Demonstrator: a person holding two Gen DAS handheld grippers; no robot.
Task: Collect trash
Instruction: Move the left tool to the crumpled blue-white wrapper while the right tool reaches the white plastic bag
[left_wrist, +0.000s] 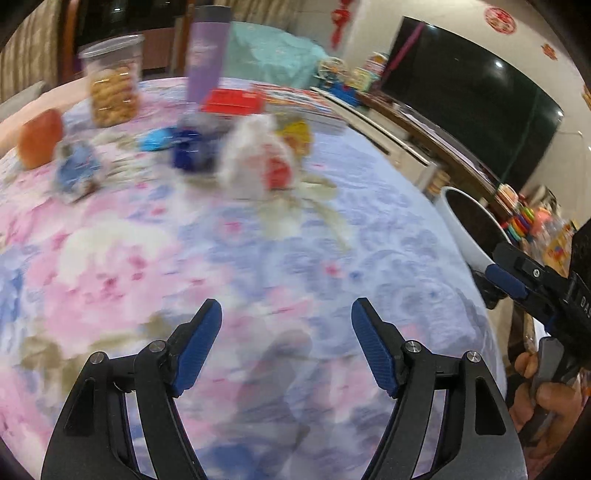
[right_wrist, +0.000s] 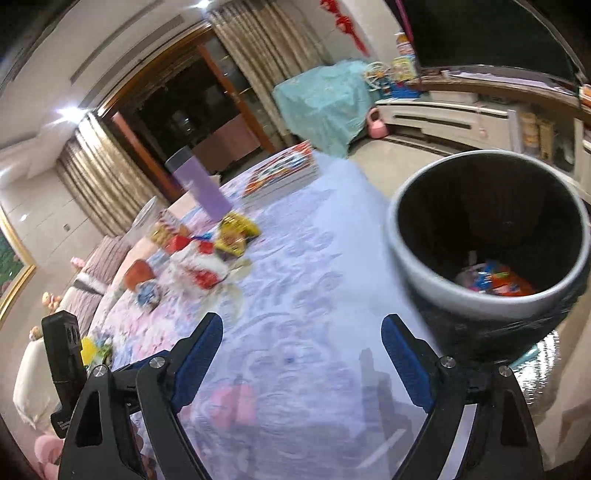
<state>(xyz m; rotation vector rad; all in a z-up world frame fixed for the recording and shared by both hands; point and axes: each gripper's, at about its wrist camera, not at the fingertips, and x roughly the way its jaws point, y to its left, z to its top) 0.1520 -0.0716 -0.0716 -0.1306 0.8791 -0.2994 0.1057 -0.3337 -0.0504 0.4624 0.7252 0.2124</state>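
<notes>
Nearest us, we are holding the left gripper (left_wrist: 286, 347) spread wide over the floral cloth (left_wrist: 258, 258), nothing between its blue pads. We are carrying the right gripper (right_wrist: 303, 363) spread wider, also bare, just beside the bin (right_wrist: 417, 273), which is standing at the cloth's edge with a black liner and a few bright wrappers already lying at the bottom.

The trash we are after is sitting well apart from both tools, mid-table: a crumpled white wrapper (left_wrist: 255, 162) with red print, a blue wrapper (left_wrist: 77, 171), a yellow packet (right_wrist: 236, 234). We are judging these light, soft and crinkly, likely to slide on the cloth, so we are planning to pinch a raised fold, not press down flat.

Behind them a cookie jar (left_wrist: 112, 81), an apple (left_wrist: 40, 138) and a purple tube (left_wrist: 207, 55) are standing; those look like keepers.

Farther off, a TV (left_wrist: 476, 110), a low cabinet and curtains are filling the blurred, dim room.
</notes>
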